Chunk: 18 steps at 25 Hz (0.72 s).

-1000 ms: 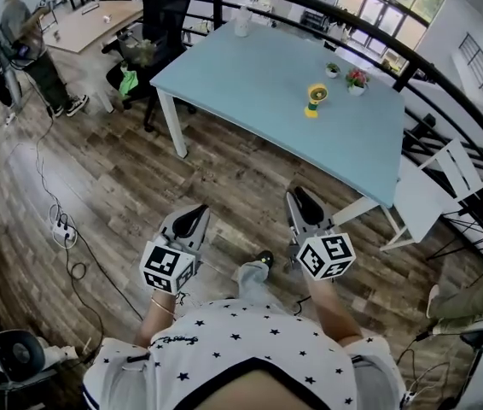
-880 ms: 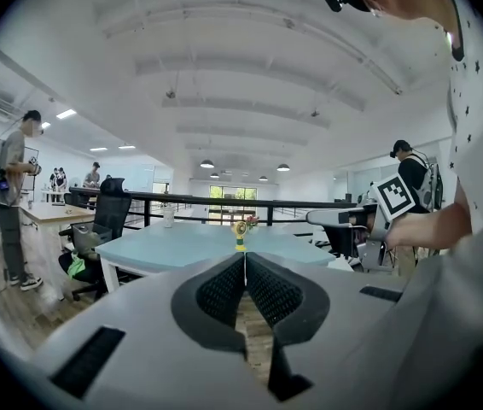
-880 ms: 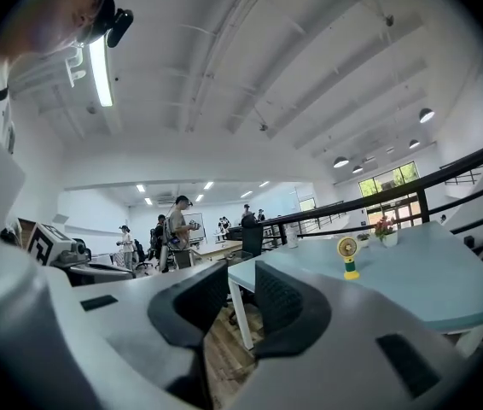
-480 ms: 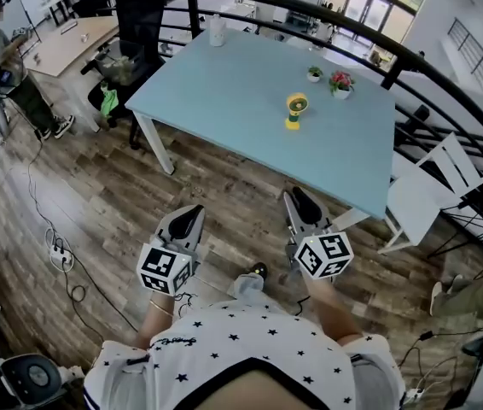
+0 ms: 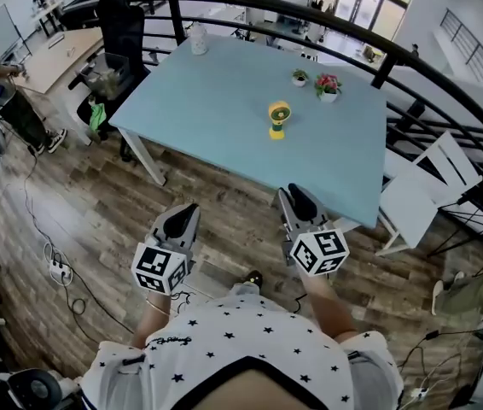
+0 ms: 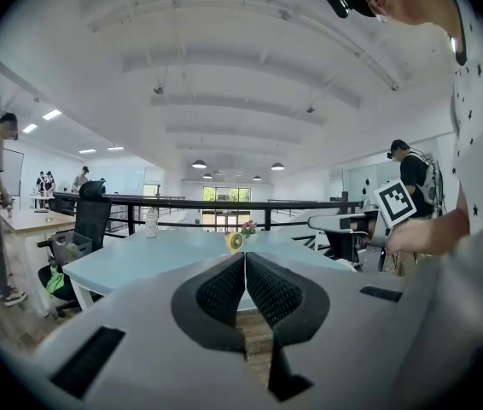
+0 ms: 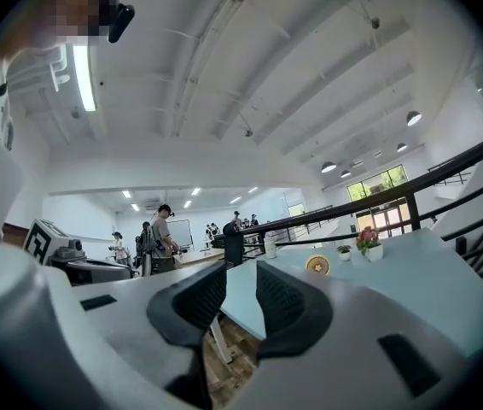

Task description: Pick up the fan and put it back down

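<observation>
The fan (image 5: 278, 119) stands upright on the light blue counter (image 5: 216, 92), towards its far right part, well apart from both grippers. It is a small yellow desk fan with a round head on a short stem and a flat foot. Just beyond it, further right and far, are a pot of red flowers (image 5: 328, 85) and a smaller green plant (image 5: 299, 76). A white bottle (image 5: 198, 38) sits at the far left corner.

The left gripper (image 6: 244, 259) has its jaws together, the ribbed pads meeting at the tips with nothing between them. The right gripper (image 7: 241, 270) has its jaws a little apart, a narrow gap with only air in it. In the head view both hang over the wooden floor (image 5: 216, 195) on the near side of the counter and point towards it. Neither touches the fan, so the pick-up is not yet begun.

The fan looks light, made of hard smooth plastic, and probably top-heavy because of the wide head. The grille over the blades seems thin and may bend or crack if squeezed. The better hold would be the stem just under the head, or the foot, with the jaws opened wider first. Smooth plastic may slip, so a firm, square hold matters. It should go down flat on its foot, clear of the flower pots, or it may tip.
</observation>
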### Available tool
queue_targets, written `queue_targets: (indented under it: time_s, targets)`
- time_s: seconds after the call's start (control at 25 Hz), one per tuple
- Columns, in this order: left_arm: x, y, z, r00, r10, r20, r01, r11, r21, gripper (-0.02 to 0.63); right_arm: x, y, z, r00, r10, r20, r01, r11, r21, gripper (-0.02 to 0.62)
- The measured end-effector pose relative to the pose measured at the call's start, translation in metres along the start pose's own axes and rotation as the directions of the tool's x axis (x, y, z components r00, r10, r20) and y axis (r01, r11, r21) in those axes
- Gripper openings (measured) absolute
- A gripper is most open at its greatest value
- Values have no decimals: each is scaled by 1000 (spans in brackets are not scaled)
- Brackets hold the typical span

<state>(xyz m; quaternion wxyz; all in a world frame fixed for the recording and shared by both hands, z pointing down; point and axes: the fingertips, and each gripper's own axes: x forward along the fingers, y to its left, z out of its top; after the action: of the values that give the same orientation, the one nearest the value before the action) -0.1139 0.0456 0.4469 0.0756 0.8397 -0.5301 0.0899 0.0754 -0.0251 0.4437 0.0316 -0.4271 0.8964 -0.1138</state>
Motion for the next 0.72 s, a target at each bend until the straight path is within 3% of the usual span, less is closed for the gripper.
queue_targets:
  time_s: [0.72]
  targets:
    - [70,-2,4,999,-39,-21,39,999,5,29,32,-58,0,999,-30,-13,30,1000,-7,100]
